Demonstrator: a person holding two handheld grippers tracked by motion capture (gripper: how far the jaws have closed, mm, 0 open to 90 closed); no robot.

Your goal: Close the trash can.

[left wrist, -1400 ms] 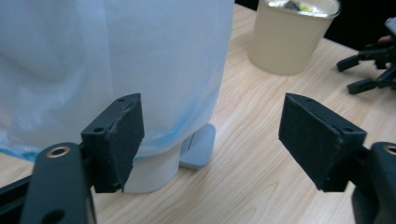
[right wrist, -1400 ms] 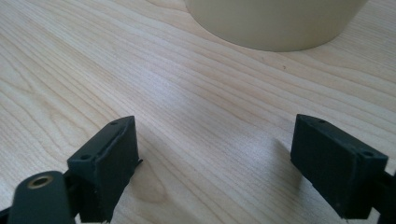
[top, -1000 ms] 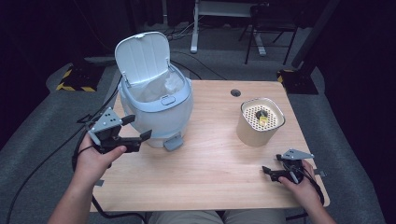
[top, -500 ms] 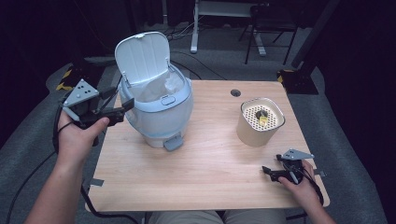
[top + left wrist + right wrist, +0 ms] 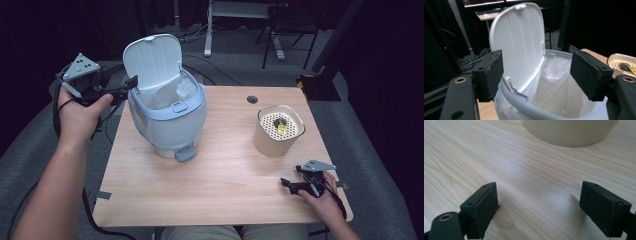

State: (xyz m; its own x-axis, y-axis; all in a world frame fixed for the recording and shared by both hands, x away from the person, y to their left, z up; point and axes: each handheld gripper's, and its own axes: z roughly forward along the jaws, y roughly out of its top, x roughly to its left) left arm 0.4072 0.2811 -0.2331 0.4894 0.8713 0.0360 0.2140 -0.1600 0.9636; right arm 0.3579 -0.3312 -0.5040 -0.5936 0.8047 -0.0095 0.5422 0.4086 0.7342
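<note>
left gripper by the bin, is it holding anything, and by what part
Nothing is held. The left gripper hangs open beside the raised lid of the bin, its pads clear of it.

Bare forearms, no sleeves, black two-jaw left gripper point(image 5: 131, 83) and right gripper point(image 5: 285, 183), grey three-cornered plates with dark holes, brass-ringed screw holes, black trailing cables

No readable text, label, brand or number anywhere. Plain white lid point(image 5: 152, 60) and pale body on the bin point(image 5: 170, 125), plain cream wall on the canister point(image 5: 272, 142) at the right. Possibly lit writing on the far screen point(image 5: 484, 2) at the top of the left gripper view, too blurred to read.
</note>
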